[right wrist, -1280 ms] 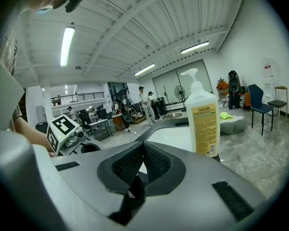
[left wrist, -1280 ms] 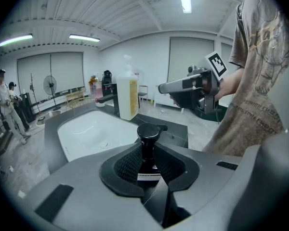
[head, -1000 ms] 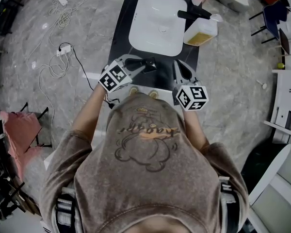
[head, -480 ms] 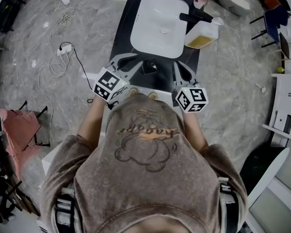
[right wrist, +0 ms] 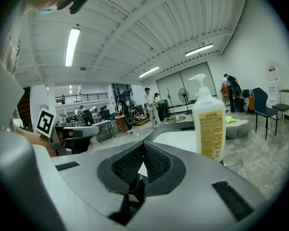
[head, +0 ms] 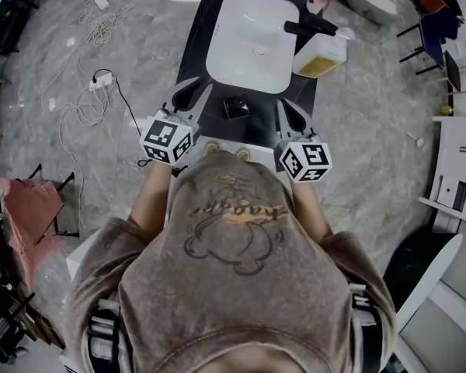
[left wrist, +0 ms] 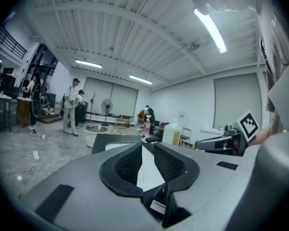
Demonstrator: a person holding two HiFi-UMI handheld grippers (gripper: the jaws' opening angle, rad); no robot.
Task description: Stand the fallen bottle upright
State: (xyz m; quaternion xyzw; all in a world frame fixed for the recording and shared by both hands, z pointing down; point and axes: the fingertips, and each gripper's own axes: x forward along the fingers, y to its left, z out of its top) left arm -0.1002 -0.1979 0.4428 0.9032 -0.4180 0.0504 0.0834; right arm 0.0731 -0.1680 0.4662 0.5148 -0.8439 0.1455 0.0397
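A small dark bottle (head: pixel 235 107) sits on the black counter (head: pixel 196 61) just in front of the white sink (head: pixel 252 37). From above it shows as a dark square and appears to stand upright. My left gripper (head: pixel 188 92) is to its left and apart from it, its jaws a narrow gap apart with nothing between them (left wrist: pixel 145 146). My right gripper (head: pixel 290 111) is to the bottle's right, also apart from it. Its pads meet at the tips with nothing in them (right wrist: pixel 143 147).
A large pump bottle of yellow soap (head: pixel 320 53) (right wrist: pixel 208 124) stands at the sink's right beside a black tap (head: pixel 311 26). Cables and a power strip (head: pixel 101 80) lie on the marble floor at left. People stand far off (left wrist: pixel 72 105).
My left gripper has drawn back from the small bottle, swinging left and rolling. The bottle stays in front of the sink, now free. The right gripper has not moved.
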